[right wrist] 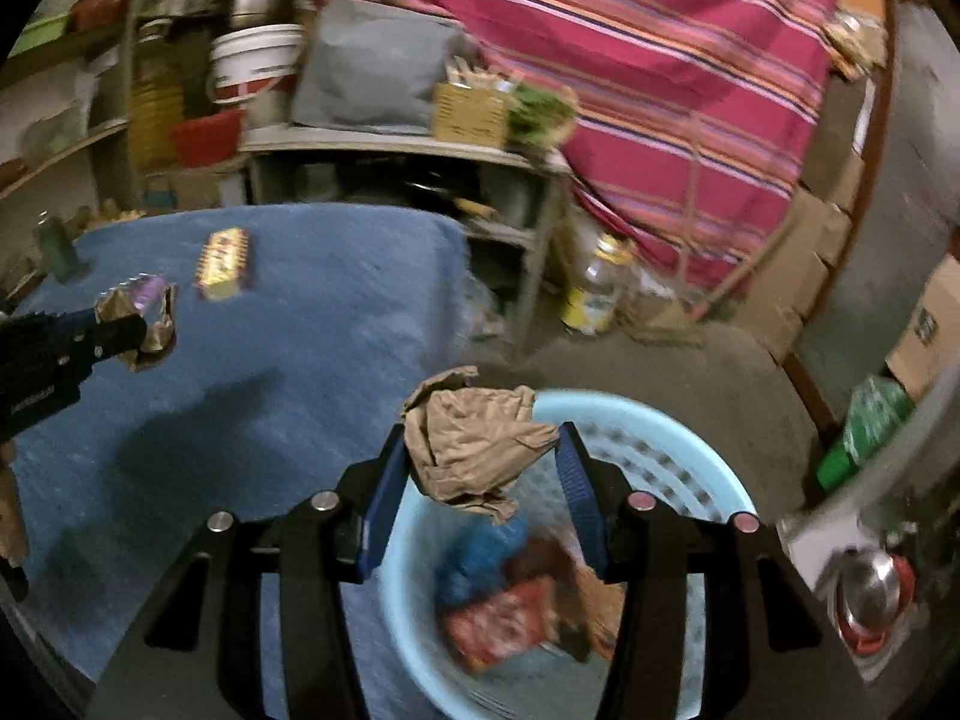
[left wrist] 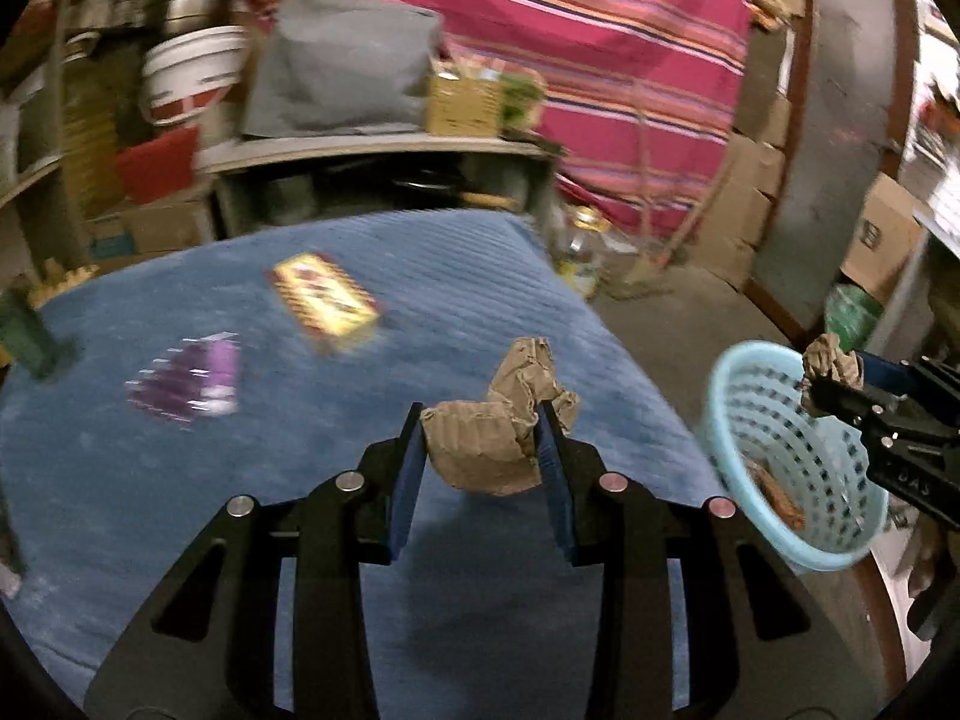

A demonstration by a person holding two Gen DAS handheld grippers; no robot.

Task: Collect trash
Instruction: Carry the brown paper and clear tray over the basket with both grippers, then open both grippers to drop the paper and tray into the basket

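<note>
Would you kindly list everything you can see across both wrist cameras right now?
Crumpled paper: two brown wads, one in each gripper; second over the basket.
Basket: one, light blue, beside the table's edge, holding wrappers.
Yellow packet: one, on the blue cloth.
Purple packet: one, on the cloth, nearer the left.
Blue cloth: one, covering the table.
Striped cloth: one, red, hanging behind.
Bucket: one, white, on the shelves.
Bottle: one, clear, yellow label, on the floor.
Cardboard boxes: several, brown, stacked on the right.
Left gripper: shut on paper.
Right gripper: holding paper, over the basket.
</note>
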